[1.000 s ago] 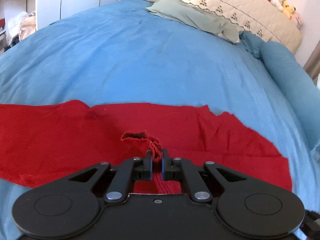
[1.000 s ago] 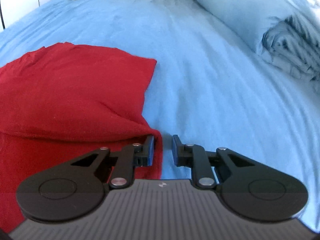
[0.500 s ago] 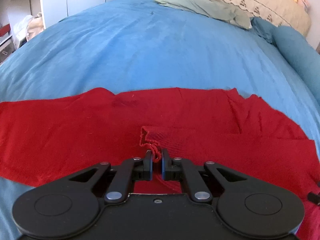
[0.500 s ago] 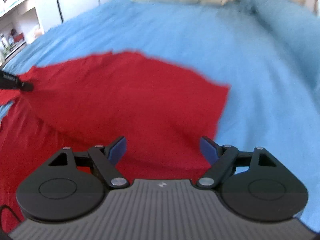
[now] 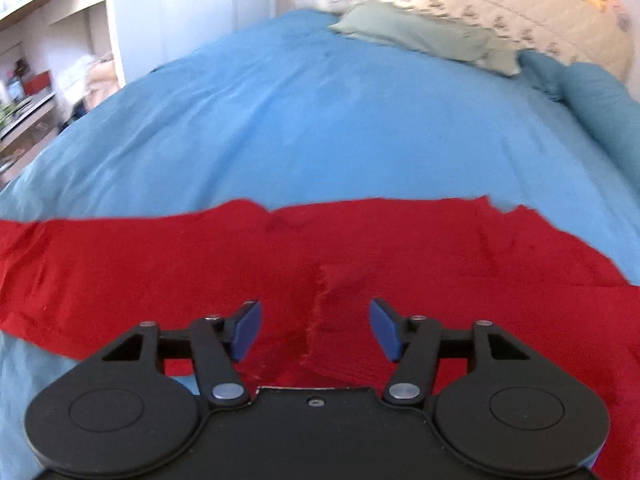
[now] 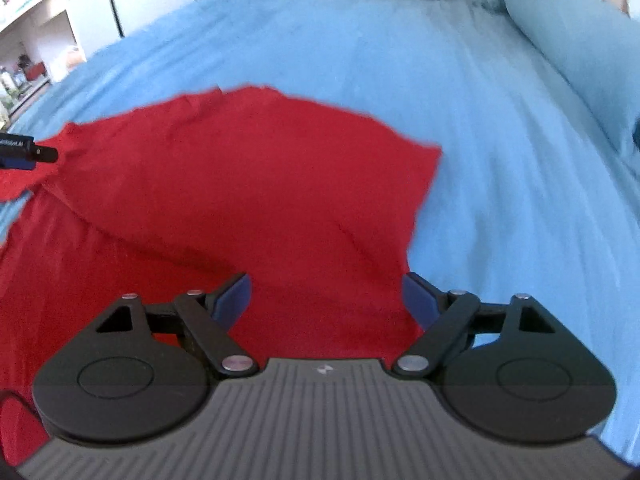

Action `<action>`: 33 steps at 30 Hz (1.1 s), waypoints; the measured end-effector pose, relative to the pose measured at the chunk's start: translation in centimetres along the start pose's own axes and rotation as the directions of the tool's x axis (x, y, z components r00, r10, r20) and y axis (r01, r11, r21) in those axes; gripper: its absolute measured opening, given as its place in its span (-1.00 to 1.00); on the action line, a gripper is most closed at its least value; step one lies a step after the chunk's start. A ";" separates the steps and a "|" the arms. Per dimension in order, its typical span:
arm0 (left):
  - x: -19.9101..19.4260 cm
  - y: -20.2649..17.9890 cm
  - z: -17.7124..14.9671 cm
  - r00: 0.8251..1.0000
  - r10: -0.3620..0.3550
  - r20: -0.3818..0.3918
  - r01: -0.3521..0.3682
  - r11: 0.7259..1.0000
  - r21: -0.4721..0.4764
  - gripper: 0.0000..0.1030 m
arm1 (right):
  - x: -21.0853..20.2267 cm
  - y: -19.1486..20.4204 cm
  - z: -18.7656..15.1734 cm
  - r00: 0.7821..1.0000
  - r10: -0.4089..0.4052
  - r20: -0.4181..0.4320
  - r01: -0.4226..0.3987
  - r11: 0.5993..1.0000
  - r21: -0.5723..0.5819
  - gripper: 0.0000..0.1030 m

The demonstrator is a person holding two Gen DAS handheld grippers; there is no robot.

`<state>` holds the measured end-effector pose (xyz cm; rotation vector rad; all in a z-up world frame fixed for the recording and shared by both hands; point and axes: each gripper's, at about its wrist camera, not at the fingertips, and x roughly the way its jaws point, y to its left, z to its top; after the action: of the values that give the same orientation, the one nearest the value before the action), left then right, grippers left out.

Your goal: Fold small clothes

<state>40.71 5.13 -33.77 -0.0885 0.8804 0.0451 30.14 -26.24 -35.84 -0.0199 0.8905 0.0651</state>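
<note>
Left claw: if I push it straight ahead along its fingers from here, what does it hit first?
Most likely the red garment: the open left claw hangs over it, a fold edge running between the fingers. Beyond lies the blue bedsheet. How high the claw sits is unclear.

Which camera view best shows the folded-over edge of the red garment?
The right wrist view: the red garment shows its folded flap and right corner on the blue bedsheet. The left wrist view shows only a flat red band with a faint seam.
</note>
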 end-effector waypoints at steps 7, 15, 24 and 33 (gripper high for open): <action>1.7 -3.2 -0.2 0.982 -0.184 -0.047 0.188 0.978 0.094 0.39 | 4.8 0.2 1.0 0.999 0.017 -0.027 -0.019 0.998 -0.060 1.00; 6.3 -4.2 0.2 0.986 -0.150 -0.069 0.157 0.981 0.112 0.52 | 4.2 0.9 1.3 1.000 0.014 -0.001 -0.014 1.000 -0.027 1.00; -5.3 2.6 1.7 0.994 -0.065 0.083 0.062 0.998 0.033 0.99 | -3.1 6.0 5.5 0.997 0.030 0.064 -0.029 0.999 -0.017 1.00; -10.7 17.9 0.8 0.984 0.164 0.065 -0.131 0.926 -0.355 1.00 | -5.4 16.8 9.5 0.991 0.122 0.049 -0.116 0.987 -0.112 1.00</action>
<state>33.15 23.04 -26.09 -0.3509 0.7766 0.3461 33.06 -9.29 -25.47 -0.0662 0.8310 0.2253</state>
